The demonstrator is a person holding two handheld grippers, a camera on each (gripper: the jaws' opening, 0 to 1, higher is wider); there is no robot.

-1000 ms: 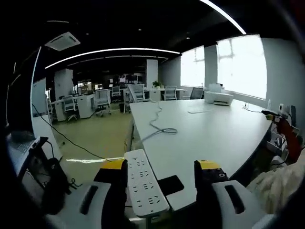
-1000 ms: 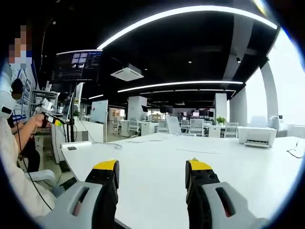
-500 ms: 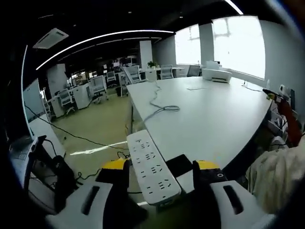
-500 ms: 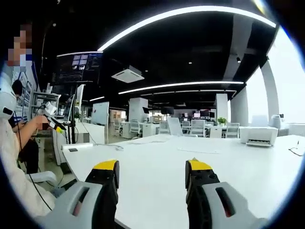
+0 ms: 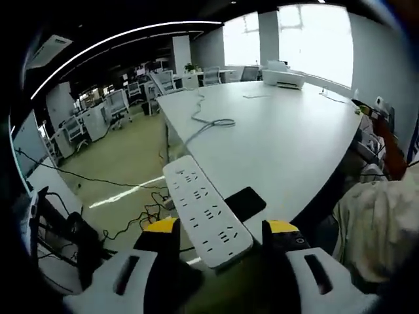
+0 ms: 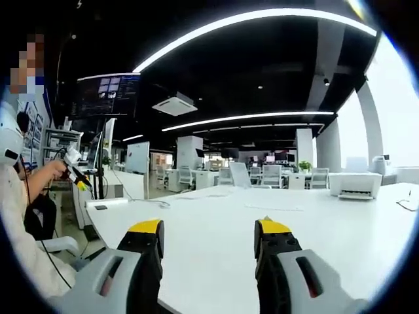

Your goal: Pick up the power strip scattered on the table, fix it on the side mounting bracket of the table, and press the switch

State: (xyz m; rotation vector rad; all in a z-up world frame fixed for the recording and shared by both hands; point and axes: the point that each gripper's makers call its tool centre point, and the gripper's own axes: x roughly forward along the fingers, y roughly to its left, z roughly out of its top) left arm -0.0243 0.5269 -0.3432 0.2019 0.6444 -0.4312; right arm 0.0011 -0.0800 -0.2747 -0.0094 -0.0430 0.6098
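Observation:
A white power strip (image 5: 204, 212) lies along the near left edge of the white table (image 5: 288, 144), its near end reaching in between my left jaws. My left gripper (image 5: 221, 230) stands open around that end; I cannot tell whether either jaw touches the strip. A flat black piece (image 5: 245, 203) sits at the table edge just right of the strip. The strip's cable (image 5: 208, 124) runs away across the tabletop. My right gripper (image 6: 209, 237) is open over the white table (image 6: 314, 229), with nothing between its jaws.
A white printer (image 5: 283, 77) stands at the table's far end. Cables trail on the floor (image 5: 124, 196) to the left of the table. A person's light sleeve (image 5: 383, 229) is at the right edge. Another person (image 6: 26, 196) holding a gripper sits left of the table.
The left view has tilted down and moved over the table edge, so the strip now sits more centrally between the jaws. The right view has barely shifted; the person at its left lowered a hand.

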